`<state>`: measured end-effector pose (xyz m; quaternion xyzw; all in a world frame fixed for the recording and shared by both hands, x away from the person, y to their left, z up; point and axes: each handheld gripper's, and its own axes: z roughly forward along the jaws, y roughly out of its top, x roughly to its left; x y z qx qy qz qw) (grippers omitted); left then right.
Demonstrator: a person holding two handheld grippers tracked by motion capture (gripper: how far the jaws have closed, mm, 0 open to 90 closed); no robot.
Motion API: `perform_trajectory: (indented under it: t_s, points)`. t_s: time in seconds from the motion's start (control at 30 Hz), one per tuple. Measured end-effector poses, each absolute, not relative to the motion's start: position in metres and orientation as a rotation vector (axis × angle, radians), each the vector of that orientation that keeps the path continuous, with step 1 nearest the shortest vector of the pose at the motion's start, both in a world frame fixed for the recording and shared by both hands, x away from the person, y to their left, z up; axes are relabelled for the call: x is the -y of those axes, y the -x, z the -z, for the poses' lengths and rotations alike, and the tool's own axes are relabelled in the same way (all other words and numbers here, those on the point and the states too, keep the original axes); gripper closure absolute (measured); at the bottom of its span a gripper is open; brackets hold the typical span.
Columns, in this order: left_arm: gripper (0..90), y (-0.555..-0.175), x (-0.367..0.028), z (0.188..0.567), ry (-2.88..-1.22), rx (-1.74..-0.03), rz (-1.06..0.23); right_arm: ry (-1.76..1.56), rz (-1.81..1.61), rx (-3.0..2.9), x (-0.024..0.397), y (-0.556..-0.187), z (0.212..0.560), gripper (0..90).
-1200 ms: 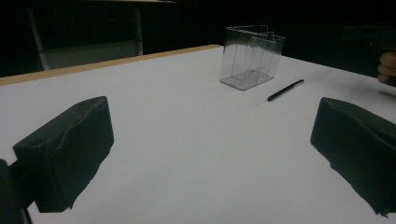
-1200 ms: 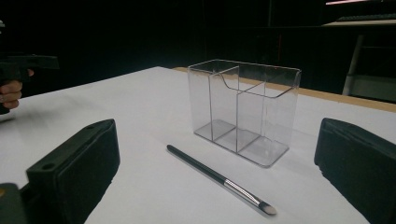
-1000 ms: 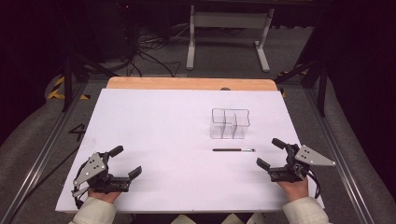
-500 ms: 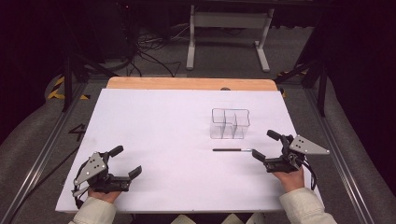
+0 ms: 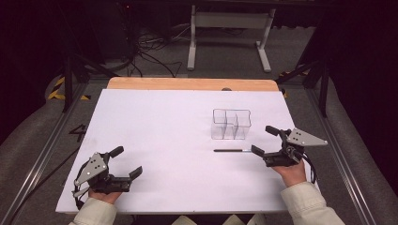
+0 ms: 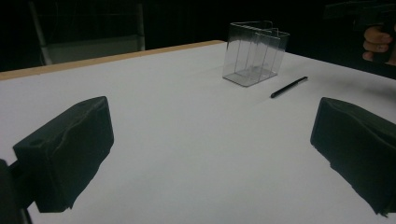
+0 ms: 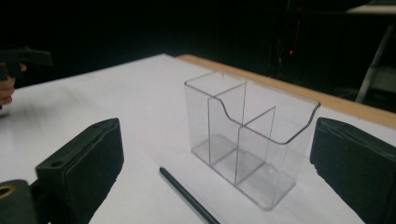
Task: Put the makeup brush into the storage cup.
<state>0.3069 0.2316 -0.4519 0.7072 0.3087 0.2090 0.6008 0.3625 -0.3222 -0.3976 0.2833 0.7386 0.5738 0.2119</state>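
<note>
High view overhead facing forward, gripper views low, close, sharing clear organizer [image 7: 250, 149]

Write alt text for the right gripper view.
The right gripper, its two black jaws wide open, faces a clear plastic organiser with three compartments standing empty on the white table. A thin black pen lies flat on the table just in front of the organiser, between the jaws.

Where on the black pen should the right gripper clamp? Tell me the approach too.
Clamp the pen near its right end, nearest the right gripper. It lies flat in front of the clear organizer, so probably come down from above, jaws straddling its thin shaft.
</note>
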Motion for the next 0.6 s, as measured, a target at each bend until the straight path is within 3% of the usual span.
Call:
perform_trajectory:
  t_s: [0.33, 0.6]
  points:
    - [0.1, -0.307, -0.232, 0.452, -1.645, -0.721, -0.477, -0.711, -1.410, -2.282, 0.311, -0.380, 0.384, 11.0]
    - [0.1, -0.308, -0.232, 0.452, -1.650, -0.723, -0.469, -0.673, -1.289, -2.398, 0.303, -0.392, 0.378, 11.3]
